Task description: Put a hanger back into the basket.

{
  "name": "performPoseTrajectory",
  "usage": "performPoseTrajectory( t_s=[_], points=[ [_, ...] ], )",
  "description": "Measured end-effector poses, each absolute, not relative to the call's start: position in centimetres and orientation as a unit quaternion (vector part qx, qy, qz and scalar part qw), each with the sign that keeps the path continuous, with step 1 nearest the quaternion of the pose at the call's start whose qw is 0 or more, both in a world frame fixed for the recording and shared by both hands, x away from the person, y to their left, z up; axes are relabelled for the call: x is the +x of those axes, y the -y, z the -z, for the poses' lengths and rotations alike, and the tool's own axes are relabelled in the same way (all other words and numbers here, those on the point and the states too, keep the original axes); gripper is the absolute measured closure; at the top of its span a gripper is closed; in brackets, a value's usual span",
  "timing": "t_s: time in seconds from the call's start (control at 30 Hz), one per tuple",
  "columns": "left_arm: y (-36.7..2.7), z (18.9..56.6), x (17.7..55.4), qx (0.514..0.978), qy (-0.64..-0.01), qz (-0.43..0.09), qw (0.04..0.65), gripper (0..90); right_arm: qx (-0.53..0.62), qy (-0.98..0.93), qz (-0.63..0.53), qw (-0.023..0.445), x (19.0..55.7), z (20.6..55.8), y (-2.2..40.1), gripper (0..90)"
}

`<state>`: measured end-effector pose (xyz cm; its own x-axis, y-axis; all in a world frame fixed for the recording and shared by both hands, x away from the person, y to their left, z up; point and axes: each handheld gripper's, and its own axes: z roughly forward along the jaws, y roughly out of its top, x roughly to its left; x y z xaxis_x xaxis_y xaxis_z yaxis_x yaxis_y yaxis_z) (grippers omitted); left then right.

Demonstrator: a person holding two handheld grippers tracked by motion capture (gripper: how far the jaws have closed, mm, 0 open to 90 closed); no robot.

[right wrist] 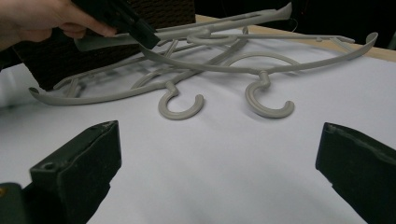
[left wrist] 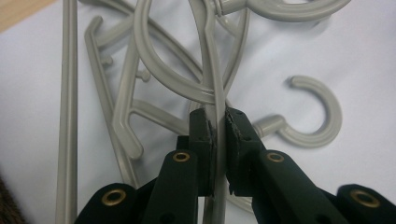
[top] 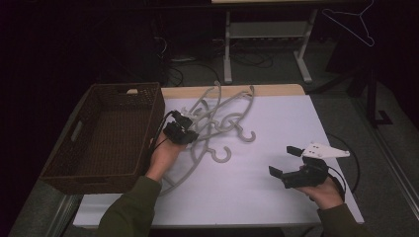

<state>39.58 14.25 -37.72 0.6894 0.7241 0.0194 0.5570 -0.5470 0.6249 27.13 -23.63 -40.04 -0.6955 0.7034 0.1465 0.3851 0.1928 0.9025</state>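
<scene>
Over on the left side of the table, the left gripper (top: 184, 129) sits right in the pile of grey hangers (top: 217, 118), and the left gripper view makes the grip plain: both black jaws are pinched tight onto the thin arm of one hanger (left wrist: 219, 140), the bar running straight up between the pads with no gap on either side. That hanger's arm lies across the others, which are tangled beneath it, two open hooks (top: 222, 155) curling out toward the near side of the pile. The heap rests on the white table top (top: 276, 197), spread from just beside the woven basket (top: 106, 138) toward the middle of the far edge. The basket stands at the table's left end, dark brown, nothing visible inside it. From the right gripper view the left hand (right wrist: 42, 18) shows at the upper left, its gripper clamped on the raised end of the hanger, which tilts up off the stack while the rest lie flat. The right gripper (top: 289, 165) waits well apart at the table's right, near the front edge, jaws spread wide and holding nothing, bare table between the pads (right wrist: 84, 158). The grey three-cornered plate (top: 323, 150) sits on top of it, cable trailing behind.
</scene>
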Motion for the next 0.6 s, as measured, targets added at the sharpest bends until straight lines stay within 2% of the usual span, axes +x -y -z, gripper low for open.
performPoseTrajectory(
  t_s=[0.6],
  points=[
    [-14.1, 33.3, 39.1, 0.869, -0.346, -0.125, 0.331, 82.4, 0.362, -0.756, -0.523, 0.152, 27.2, 40.1, 23.8, 0.0]
  ],
)
